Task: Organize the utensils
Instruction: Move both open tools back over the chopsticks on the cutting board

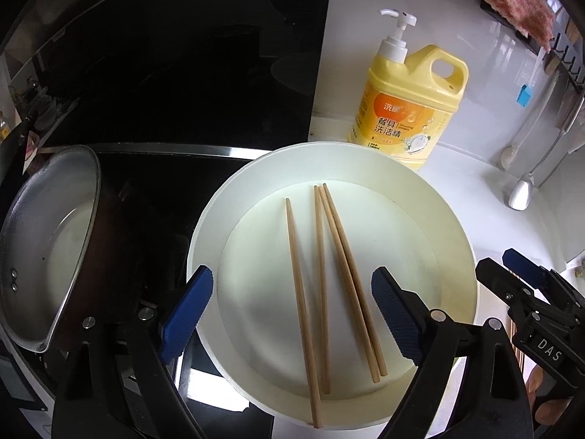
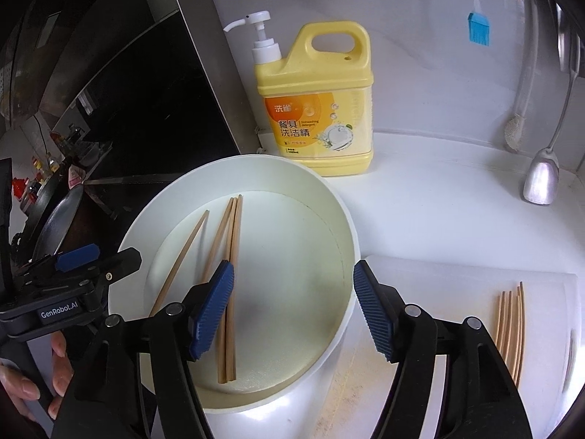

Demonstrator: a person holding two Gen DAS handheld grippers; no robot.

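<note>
Several wooden chopsticks (image 1: 321, 274) lie loose on the floor of a round white bowl (image 1: 234, 190). My left gripper (image 1: 292, 274) hovers over them, open, its blue pads wide on either side and touching none. From the right wrist view the same chopsticks (image 2: 236, 226) sit in the left half of the bowl (image 2: 329, 197). My right gripper (image 2: 292, 267) is open above the bowl's right half with nothing between its pads; its left pad (image 2: 215, 303) overlaps the chopsticks in the picture. Several more chopsticks (image 2: 510, 325) rest on a white cutting board (image 2: 438, 292) right of the bowl.
A yellow pump bottle of dish soap (image 2: 318, 109) stands just behind the bowl. A metal pan (image 1: 47, 248) sits on the black stovetop to the left. A ladle (image 2: 541, 179), a dish brush (image 2: 513, 131) and a blue silicone brush (image 2: 479, 29) hang at the back right.
</note>
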